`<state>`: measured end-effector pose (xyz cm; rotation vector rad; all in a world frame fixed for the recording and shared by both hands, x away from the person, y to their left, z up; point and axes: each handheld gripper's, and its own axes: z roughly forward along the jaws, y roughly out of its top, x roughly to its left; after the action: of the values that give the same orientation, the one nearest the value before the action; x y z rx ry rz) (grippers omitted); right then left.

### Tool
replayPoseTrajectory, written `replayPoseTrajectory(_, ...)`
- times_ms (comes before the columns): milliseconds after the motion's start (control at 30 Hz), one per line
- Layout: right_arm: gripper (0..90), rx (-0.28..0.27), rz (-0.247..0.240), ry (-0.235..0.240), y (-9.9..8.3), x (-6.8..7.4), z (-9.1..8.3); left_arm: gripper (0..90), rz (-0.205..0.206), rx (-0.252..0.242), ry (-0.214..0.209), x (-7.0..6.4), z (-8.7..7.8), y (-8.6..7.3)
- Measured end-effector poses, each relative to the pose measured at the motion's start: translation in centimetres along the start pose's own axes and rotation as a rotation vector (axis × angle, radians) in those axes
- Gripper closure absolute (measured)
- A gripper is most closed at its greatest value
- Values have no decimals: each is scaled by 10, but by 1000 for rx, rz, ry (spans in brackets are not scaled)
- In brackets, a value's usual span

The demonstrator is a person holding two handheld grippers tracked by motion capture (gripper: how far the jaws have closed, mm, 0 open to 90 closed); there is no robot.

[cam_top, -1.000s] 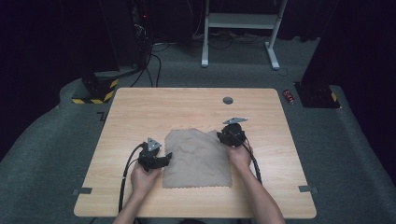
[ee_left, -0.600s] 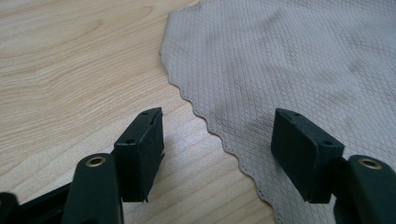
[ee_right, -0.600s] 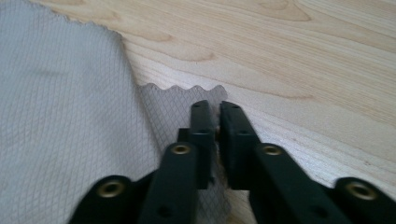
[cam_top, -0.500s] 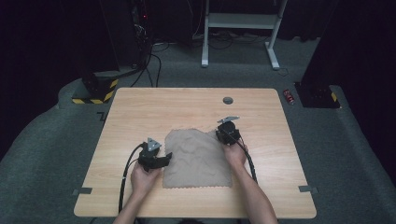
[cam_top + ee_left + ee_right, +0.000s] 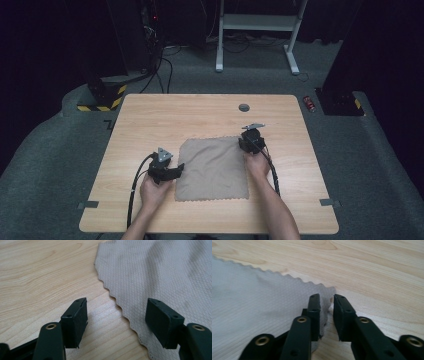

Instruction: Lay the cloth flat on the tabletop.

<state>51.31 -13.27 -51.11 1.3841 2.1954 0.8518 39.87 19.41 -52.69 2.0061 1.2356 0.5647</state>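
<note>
Beige cloth [image 5: 213, 167] lies flat mid-surface [image 5: 150, 115]. Left gripper [image 5: 116, 322]: jaws wide, straddling its scalloped edge. Right gripper [image 5: 327, 315]: jaws narrow, slightly apart around the cloth's far corner.

Bare wood all around the tan cloth [image 5: 212, 167] on the wooden table [image 5: 150, 120]: wide on the far side, up to a small round grommet [image 5: 244, 107]. Left of the cloth, left gripper [image 5: 116, 320], jaws spread across its scalloped edge. At the cloth's far right corner, right gripper [image 5: 327, 315], jaws nearly together about the corner.
</note>
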Motion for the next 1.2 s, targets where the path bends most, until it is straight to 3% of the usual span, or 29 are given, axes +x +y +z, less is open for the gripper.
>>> replayPoseTrajectory(100,706,-49,-28,13,-3,7,-15,345,1,-1,0,0,0,0)
replayPoseTrajectory(167,699,-80,-54,59,-12,15,-28,345,1,-1,0,0,0,0)
replayPoseTrajectory(333,658,-79,-136,150,-49,39,-50,345,-1,0,1,0,0,0)
replayPoseTrajectory(433,635,-63,-139,177,-69,46,-58,344,-2,0,1,0,0,0)
replayPoseTrajectory(700,606,-66,-181,161,-92,51,-74,343,-5,-1,0,0,0,0)
replayPoseTrajectory(767,606,-78,-173,165,-96,50,-76,350,-10,-5,0,1,0,0)
replayPoseTrajectory(833,606,-86,-173,171,-99,49,-77,439,-27,-16,14,6,2,2)
replayPoseTrajectory(1000,606,-87,-180,174,-99,48,-77,500,-41,23,14,16,22,29)
replayPoseTrajectory(1200,606,-88,-178,173,-99,48,-77,533,-95,57,15,31,48,55)
